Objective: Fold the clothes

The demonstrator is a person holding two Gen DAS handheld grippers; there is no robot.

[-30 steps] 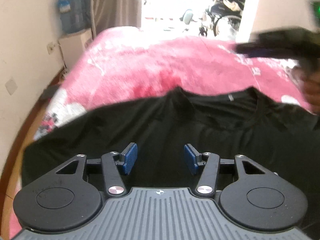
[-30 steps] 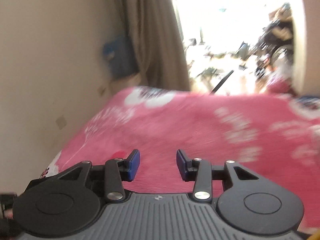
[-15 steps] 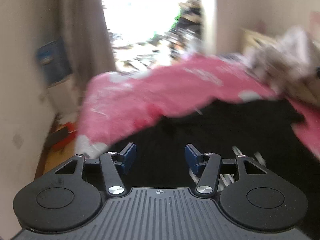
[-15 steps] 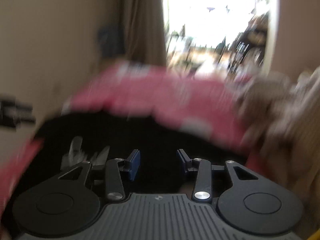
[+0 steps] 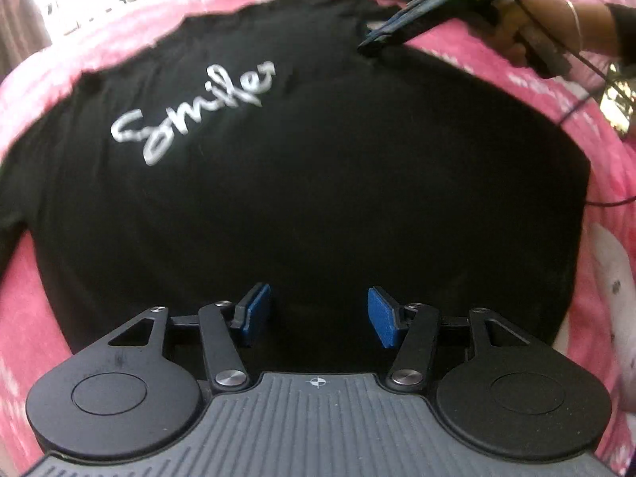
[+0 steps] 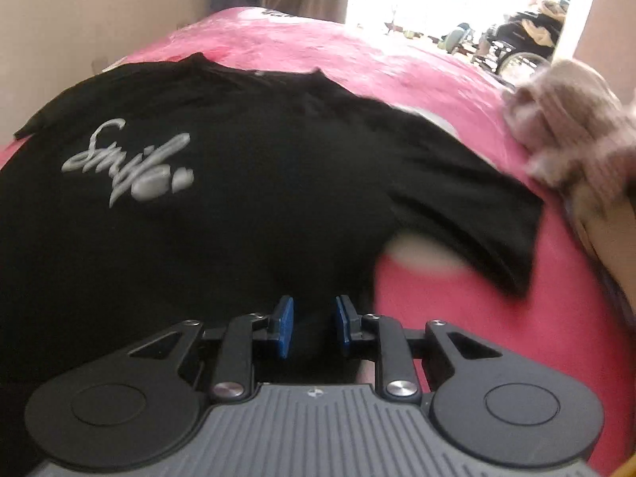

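Black T-shirt [image 5: 318, 167], spread front-up on a pink blanket [image 5: 596, 183] that covers the bed; white script lettering [image 5: 190, 115] crosses the chest. Through my left wrist camera the shirt fills most of the view, and its lower part passes out of sight beneath the gripper body. My left gripper [image 5: 320, 316] hangs over the dark cloth with its jaws about half open; nothing lies between the blue pads [image 5: 381, 320], and I cannot tell whether the tips touch the fabric. In the upper right of that view my right gripper [image 5: 381, 37] reaches the shirt's far edge, but blur hides its jaws and I cannot make out contact there; the hand [image 5: 528, 28] holding it is cut off by the frame. Through the right wrist camera, my right gripper [image 6: 314, 328] shows a narrow gap that is closing. Black cloth lies between the pads, yet they do not visibly press on it. One sleeve [image 6: 477, 214] lies flat at right, its edge smeared by motion. A beige garment [image 6: 572, 127] beside it is too blurred to identify.
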